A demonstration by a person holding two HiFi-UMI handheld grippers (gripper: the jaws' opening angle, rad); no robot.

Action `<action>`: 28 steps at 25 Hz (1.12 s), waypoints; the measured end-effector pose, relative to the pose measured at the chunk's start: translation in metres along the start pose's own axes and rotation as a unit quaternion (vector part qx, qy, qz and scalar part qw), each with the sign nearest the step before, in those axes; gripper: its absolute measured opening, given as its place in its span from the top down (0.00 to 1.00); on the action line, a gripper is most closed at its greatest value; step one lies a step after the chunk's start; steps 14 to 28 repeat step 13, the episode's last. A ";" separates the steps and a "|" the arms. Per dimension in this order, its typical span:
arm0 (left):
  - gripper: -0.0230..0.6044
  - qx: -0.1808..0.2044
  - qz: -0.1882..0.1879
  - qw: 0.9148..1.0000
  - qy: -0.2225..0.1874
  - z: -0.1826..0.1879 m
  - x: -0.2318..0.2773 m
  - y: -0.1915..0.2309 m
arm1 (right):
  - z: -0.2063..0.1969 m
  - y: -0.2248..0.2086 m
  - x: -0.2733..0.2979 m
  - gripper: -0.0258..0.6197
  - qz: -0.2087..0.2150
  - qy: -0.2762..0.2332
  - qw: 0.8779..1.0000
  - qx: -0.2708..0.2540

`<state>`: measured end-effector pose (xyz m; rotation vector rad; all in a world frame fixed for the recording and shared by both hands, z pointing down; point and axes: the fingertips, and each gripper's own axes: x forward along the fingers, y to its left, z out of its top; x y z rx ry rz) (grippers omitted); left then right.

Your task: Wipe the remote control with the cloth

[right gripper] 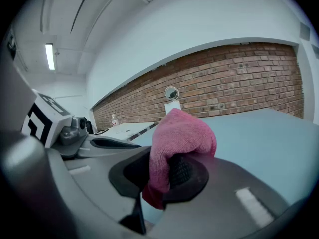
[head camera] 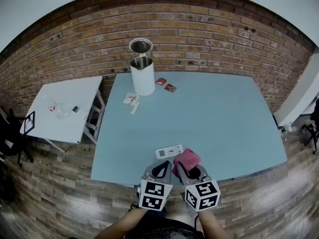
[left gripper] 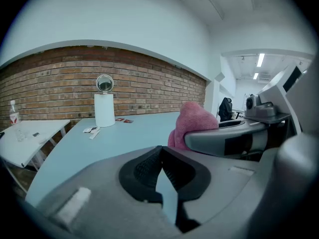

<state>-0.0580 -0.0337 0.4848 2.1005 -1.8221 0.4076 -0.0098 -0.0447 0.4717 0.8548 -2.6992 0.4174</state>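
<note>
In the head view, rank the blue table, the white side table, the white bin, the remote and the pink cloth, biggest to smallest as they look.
Largest first:
1. blue table
2. white side table
3. white bin
4. remote and pink cloth: these look about alike, so they are left unranked.

The cloth (right gripper: 182, 133) clamped in the right tongs (right gripper: 164, 178) is pink fabric with a soft, fuzzy, matt pile. These and the left tongs (left gripper: 160, 171) have smooth matt grey plastic shells and black pads (left gripper: 144, 168) with a fine ribbed texture. Just ahead of the tongs, the remote control (head camera: 169, 151) looks like smooth white plastic on a table (head camera: 224, 118) with an even matt light-blue top; far beyond, the white bin (head camera: 143, 76) carries a glossy metal lid, the wall (head camera: 209, 34) is rough brick and the floor (head camera: 60, 183) is wood-grain plank.
</note>
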 end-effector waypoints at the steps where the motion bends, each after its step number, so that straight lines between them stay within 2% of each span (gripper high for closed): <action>1: 0.97 -0.001 0.000 1.000 0.000 0.000 0.000 -0.001 | 0.000 0.000 -0.001 0.87 0.000 0.000 1.000 -0.001; 28: 0.97 -0.002 -0.007 1.000 -0.005 0.008 0.007 -0.009 | 0.001 -0.008 0.000 0.87 0.000 0.004 1.000 0.003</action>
